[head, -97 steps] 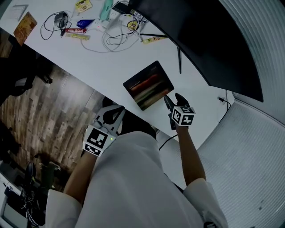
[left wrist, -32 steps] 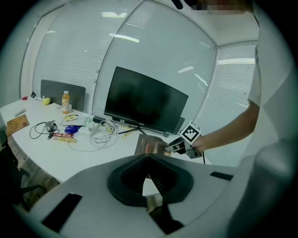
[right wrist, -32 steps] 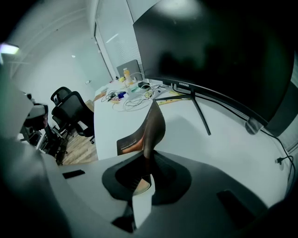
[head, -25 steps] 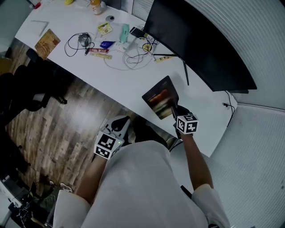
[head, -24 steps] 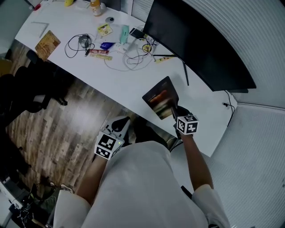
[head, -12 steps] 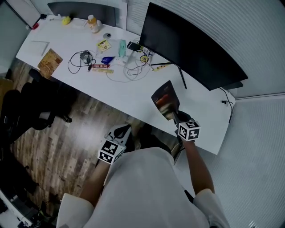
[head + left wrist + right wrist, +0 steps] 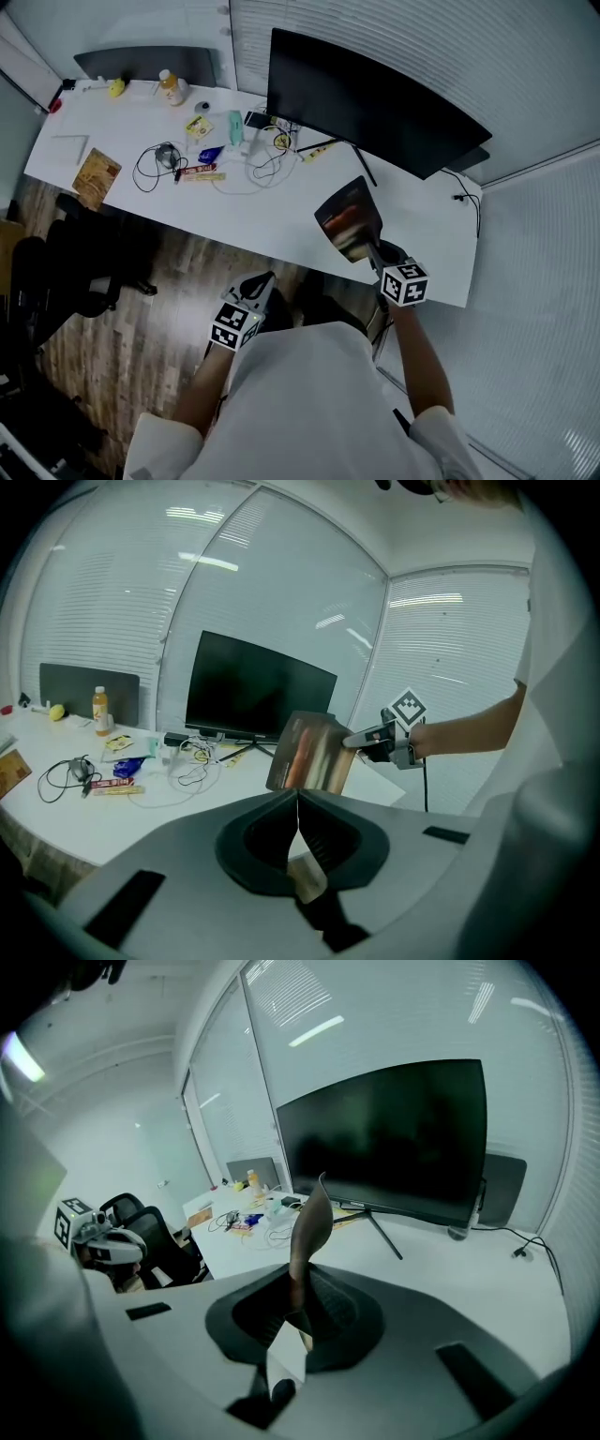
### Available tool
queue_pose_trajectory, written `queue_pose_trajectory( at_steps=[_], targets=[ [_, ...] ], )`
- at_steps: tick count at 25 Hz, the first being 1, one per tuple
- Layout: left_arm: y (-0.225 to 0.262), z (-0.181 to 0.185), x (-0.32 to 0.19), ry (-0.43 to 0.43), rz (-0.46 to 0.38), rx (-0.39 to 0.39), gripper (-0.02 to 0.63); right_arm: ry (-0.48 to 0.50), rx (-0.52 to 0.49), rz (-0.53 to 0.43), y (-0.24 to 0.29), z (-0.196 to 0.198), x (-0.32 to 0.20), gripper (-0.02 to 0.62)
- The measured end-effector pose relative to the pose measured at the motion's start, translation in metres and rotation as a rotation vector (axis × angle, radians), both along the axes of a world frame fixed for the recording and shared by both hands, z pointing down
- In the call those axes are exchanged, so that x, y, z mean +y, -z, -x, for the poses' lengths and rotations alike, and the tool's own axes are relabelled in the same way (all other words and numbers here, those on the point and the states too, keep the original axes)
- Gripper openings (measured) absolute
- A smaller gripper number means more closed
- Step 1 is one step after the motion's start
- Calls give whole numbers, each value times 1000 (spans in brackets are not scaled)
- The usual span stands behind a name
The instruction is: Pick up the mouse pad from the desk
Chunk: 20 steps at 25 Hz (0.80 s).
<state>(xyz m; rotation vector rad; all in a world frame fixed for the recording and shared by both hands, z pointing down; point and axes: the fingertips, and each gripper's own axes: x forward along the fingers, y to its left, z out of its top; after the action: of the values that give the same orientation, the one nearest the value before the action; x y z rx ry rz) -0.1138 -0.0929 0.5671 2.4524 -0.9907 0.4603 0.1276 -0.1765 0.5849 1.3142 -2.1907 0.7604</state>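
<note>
The mouse pad (image 7: 349,217), dark with a reddish print, hangs in the air above the white desk (image 7: 281,220), tilted up on edge. My right gripper (image 7: 373,247) is shut on its near edge. In the right gripper view the pad (image 7: 311,1224) stands up from between the closed jaws and curls a little at the top. In the left gripper view the same pad (image 7: 309,754) shows at the centre with the right gripper (image 7: 367,740) pinching its right side. My left gripper (image 7: 262,280) is held off the desk's front edge, over the floor, shut and empty.
A wide black monitor (image 7: 366,103) stands at the back of the desk. Cables (image 7: 267,164), small packets, a bottle (image 7: 170,87) and a brown booklet (image 7: 96,175) lie on the desk's left half. A dark office chair (image 7: 66,272) stands on the wooden floor to the left.
The right gripper has risen with the mouse pad, which has left the desk and tilted more upright. The head view has pulled back. The left gripper has barely shifted.
</note>
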Motion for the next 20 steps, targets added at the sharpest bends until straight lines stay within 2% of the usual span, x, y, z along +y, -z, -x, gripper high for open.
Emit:
queue_pose_trajectory(
  at_steps=[12, 20],
  targets=[
    [12, -46, -5, -98, -16, 12, 18, -126, -65, -85, 47, -53, 33, 48],
    [26, -83, -6, -106, -34, 9, 18, -173, -106, -106, 60, -102, 50, 48]
  ],
)
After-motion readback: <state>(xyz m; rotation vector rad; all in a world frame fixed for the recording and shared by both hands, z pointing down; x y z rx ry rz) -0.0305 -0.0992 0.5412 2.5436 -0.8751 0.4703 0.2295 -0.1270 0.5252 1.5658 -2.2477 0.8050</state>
